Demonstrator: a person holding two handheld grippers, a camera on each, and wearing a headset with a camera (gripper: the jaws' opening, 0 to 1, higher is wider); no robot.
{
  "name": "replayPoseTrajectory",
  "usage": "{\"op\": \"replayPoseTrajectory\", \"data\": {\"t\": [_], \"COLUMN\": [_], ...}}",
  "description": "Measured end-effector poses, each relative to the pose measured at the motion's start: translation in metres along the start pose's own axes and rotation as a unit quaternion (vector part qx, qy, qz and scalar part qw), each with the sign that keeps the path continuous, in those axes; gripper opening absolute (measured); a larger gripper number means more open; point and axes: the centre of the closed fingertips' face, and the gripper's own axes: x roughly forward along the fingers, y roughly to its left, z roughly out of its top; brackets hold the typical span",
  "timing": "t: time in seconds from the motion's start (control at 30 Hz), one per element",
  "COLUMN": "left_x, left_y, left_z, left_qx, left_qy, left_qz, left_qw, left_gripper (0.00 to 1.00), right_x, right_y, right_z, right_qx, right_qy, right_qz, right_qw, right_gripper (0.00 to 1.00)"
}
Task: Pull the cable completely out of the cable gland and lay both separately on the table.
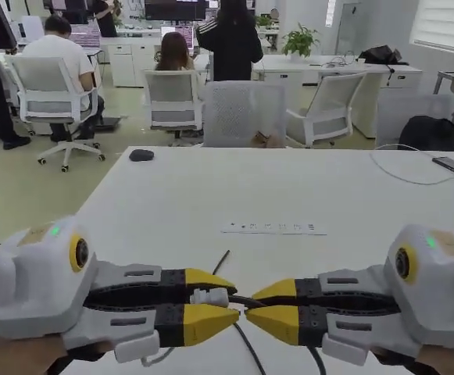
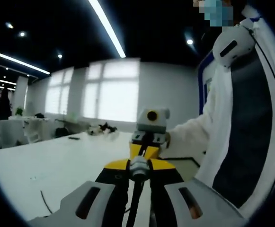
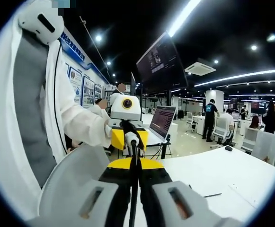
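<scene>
**benchrat:** what's nearest in the head view?

**gland_guy:** Bottom of the frame, two grippers nose to nose. The left gripper (image 1: pixel 233 302) comes in from the lower left and it's clamped on the white cable gland (image 1: pixel 209 297). The right gripper (image 1: pixel 252 306) comes in from the lower right, jaws pinched tight on the black cable (image 1: pixel 244 341) just beside the gland. The yellow tips are nearly touching.

**benchrat:** so is the gland on the cable?

**gland_guy:** Looks like it. In the left gripper view the gland sits between that gripper's own yellow tips, lower centre, and the cable runs back down between the jaws. In the right gripper view the cable goes up from its own jaws straight into the gland, centre frame. Both hang over the near part of the table (image 1: pixel 305 187). Loose cable trails off the bottom edge of the head view.

**benchrat:** further out?

**gland_guy:** Mid table there's a flat white strip (image 1: pixel 273 228) with a row of small marks. Higher up there's a dark mouse (image 1: pixel 141 155) on the left and a phone (image 1: pixel 453 166) at the right edge, with a thin white wire (image 1: pixel 402 173) looped near it. Past the table, along the top, are office chairs (image 1: pixel 172 98), people (image 1: pixel 230 39) at desks and a potted plant (image 1: pixel 301 39).
</scene>
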Motion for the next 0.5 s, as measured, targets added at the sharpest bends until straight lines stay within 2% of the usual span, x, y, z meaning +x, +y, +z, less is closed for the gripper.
{"op": "replayPoseTrajectory", "data": {"t": [0.4, 0.5], "left_x": [-0.023, -0.027], "left_y": [0.015, 0.017], "left_z": [-0.002, 0.000], "left_qx": [-0.001, -0.005], "left_qy": [-0.006, -0.014], "left_qz": [0.035, 0.042], "left_qw": [0.9994, 0.9990], "left_gripper": [0.16, 0.16], "right_x": [-0.022, -0.028], "right_y": [-0.015, -0.017], "right_z": [-0.039, -0.045], "right_qx": [-0.022, -0.017], "right_qy": [0.069, 0.077], "right_qz": [-0.027, -0.035], "right_qw": [0.9970, 0.9962], "right_gripper": [0.02, 0.02]}}
